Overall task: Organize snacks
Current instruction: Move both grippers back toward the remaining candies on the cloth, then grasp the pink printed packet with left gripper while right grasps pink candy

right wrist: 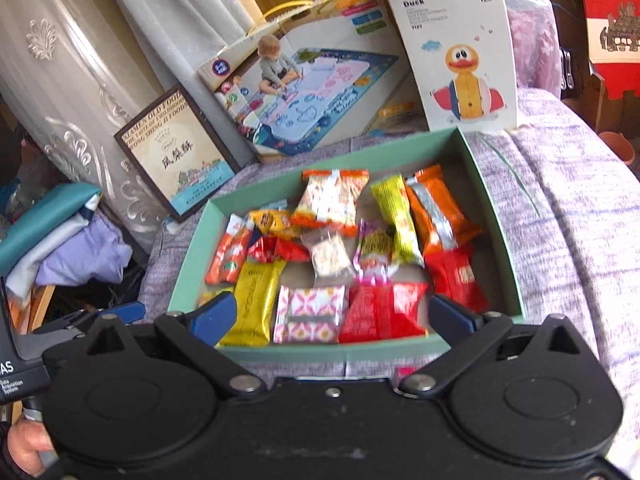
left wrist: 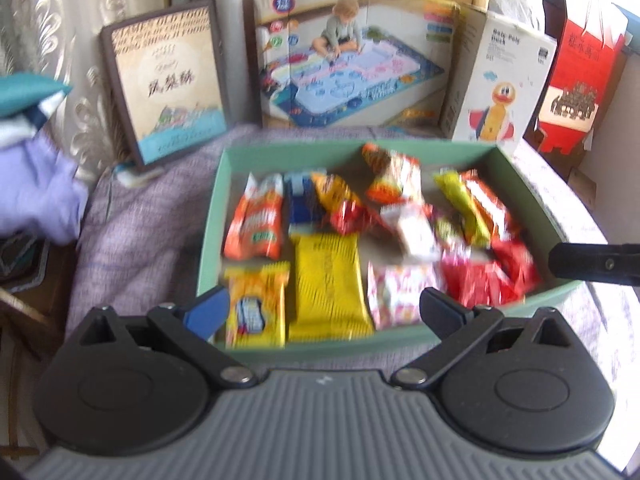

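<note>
Three printed cartons are leaning at the back: a play-mat box [right wrist: 316, 80], a Roly-Poly Duck box [right wrist: 460, 48] and a framed pastry box [right wrist: 176, 152]. In front of them a green tray [right wrist: 494, 216] is sitting on a lilac cloth [right wrist: 568, 208], holding all the snacks [right wrist: 332, 256] in a loose jumble of wrapped packets. The left hand-held gripper [left wrist: 324, 308] and the right hand-held gripper [right wrist: 332, 314] are both hanging over the tray's near edge, jaws spread wide and gripping nothing
</note>
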### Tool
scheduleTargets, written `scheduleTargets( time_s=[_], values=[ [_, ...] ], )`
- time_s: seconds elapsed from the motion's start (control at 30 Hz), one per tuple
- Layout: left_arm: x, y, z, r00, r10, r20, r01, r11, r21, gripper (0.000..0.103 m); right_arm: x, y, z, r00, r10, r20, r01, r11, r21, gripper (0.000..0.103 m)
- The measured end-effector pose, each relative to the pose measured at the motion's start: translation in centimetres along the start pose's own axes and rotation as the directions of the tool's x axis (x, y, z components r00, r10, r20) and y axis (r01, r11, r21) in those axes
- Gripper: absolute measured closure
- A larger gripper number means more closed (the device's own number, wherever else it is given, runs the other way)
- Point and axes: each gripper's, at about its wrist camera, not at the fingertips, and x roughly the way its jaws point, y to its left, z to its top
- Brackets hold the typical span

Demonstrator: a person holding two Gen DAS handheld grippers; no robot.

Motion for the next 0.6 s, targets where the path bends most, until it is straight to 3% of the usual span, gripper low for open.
scheduleTargets(
  time_s=[0.33, 0.6],
  values=[
    [0.1, 3.0, -7.0, 0.995, 0.063, -0.073, -0.064, 0.998, -0.021, 0.000, 0.1, -1.2, -5.7, 0.997, -0.013, -0.073, 0.016, 0.999, 0.042, 0.000],
    [2.3, 4.9, -8.7, 0.989, 0.096, -0.110, -0.098, 0.995, -0.020, 0.002, 0.6, -3.1, -7.5, 0.993, -0.069, -0.101, 0.076, 0.994, 0.074, 0.000]
  ],
)
